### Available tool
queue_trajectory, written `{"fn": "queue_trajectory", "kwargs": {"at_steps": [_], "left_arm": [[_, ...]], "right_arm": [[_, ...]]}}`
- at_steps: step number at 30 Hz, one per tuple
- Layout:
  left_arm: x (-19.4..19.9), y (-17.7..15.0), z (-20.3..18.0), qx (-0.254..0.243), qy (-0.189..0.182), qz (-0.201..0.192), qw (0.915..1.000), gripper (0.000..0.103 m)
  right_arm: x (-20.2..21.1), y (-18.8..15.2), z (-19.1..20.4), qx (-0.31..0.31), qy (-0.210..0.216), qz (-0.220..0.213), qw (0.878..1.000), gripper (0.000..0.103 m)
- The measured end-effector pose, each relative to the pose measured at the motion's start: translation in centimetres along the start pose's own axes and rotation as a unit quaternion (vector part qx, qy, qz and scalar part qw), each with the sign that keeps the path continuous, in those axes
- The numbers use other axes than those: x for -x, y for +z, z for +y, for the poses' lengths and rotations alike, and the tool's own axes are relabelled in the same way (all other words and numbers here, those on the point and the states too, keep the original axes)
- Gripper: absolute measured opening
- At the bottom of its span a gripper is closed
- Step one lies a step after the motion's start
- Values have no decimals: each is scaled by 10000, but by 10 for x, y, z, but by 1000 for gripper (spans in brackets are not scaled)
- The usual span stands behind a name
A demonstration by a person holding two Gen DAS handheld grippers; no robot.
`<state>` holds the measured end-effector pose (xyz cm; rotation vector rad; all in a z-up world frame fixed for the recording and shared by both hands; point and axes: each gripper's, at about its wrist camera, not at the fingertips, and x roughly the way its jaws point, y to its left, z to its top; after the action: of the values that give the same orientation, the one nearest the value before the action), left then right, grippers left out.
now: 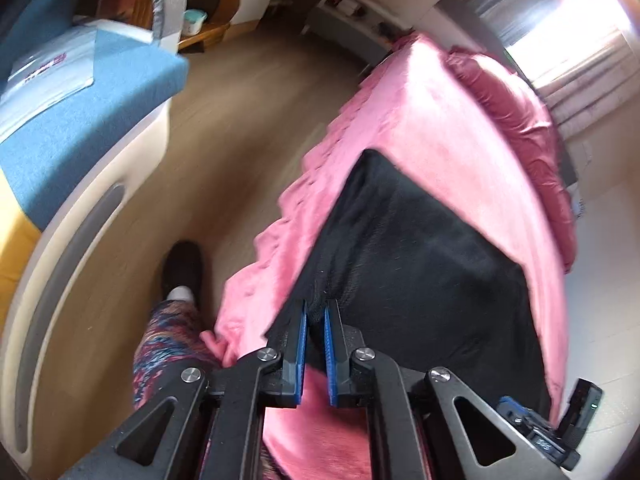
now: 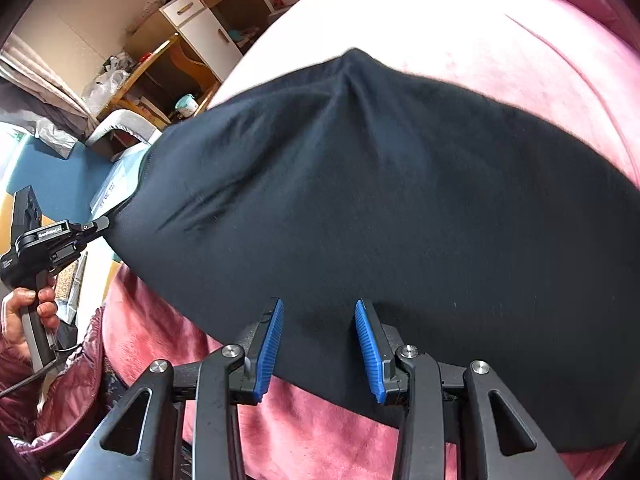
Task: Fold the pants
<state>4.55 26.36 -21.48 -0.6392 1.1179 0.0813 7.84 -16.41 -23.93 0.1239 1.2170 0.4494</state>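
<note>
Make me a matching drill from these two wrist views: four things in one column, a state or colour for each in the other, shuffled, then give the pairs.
Column 1
1. left claw
2. right claw
3. pants
4. blanket

Column 2
A. pink, spread over the bed
B. open, fingers apart over black cloth
C. black, lying on the bed with one edge lifted
D. shut on an edge of fabric

Pairs: 1-D, 2-B, 3-C, 4-A
</note>
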Motion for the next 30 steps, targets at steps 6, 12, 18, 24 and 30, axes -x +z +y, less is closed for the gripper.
{"fn": "queue_trajectory", "kwargs": {"at_steps": [6,12,18,24,30], "left_arm": [[-21,-9,5,-45,473,268,9985,15],[17,-1,-12,-237,956,-413,9943,23],[31,-19,-79,-1101,-5,-615,9920,25],[-5,-55,-146,-2050,-574,-50,9771,25],[-31,-95,-201,-2993,-755,405,9503,25]], "right_arm": [[-7,-6,-6,38,13,-67,10000,39],[-8,-9,-10,-53,417,-177,9990,63],[-8,-10,2,121,534,-229,9982,83],[22,3,-13,-167,520,-469,9974,79],[33,38,-59,-707,7,-728,9948,32]]}}
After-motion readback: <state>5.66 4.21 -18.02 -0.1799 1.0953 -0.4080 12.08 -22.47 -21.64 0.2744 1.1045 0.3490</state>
